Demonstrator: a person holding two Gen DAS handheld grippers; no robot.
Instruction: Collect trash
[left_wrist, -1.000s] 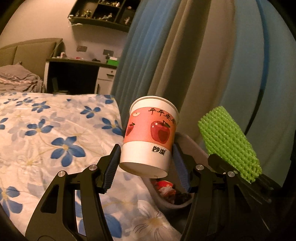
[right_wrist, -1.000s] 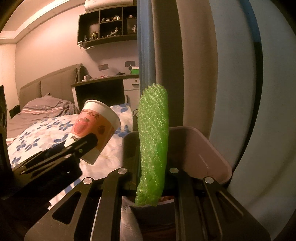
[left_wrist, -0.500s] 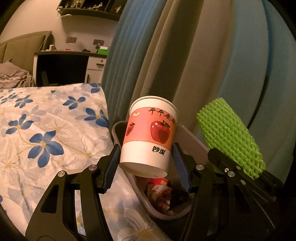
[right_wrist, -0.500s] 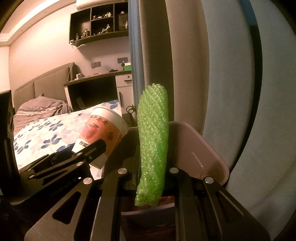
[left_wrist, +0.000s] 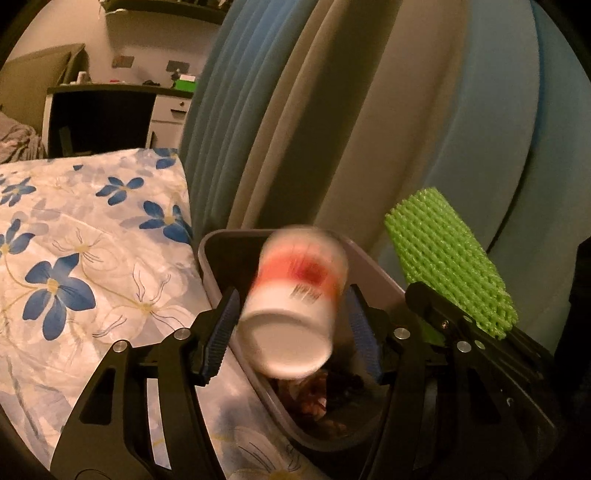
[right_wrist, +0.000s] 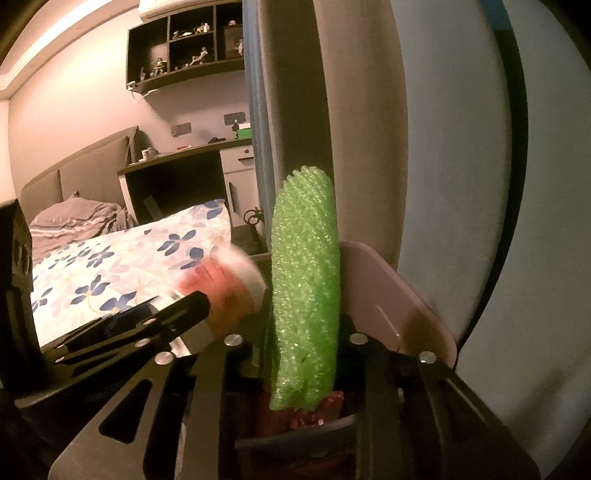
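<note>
The left gripper (left_wrist: 291, 332) is opening its jaws; the paper cup (left_wrist: 295, 306), blurred and tilted, is sitting between the pads without touching them, just above the grey bin (left_wrist: 221, 280) ahead of the fingertips. Just to its right, the right gripper (right_wrist: 306, 339) is also opening, the green foam net (right_wrist: 306, 295) standing upright between its fingers, over the same bin.

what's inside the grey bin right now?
Crumpled red and dark trash lies in the grey bin. The falling paper cup, the green foam net and both sets of jaws cover most of the inside.
</note>
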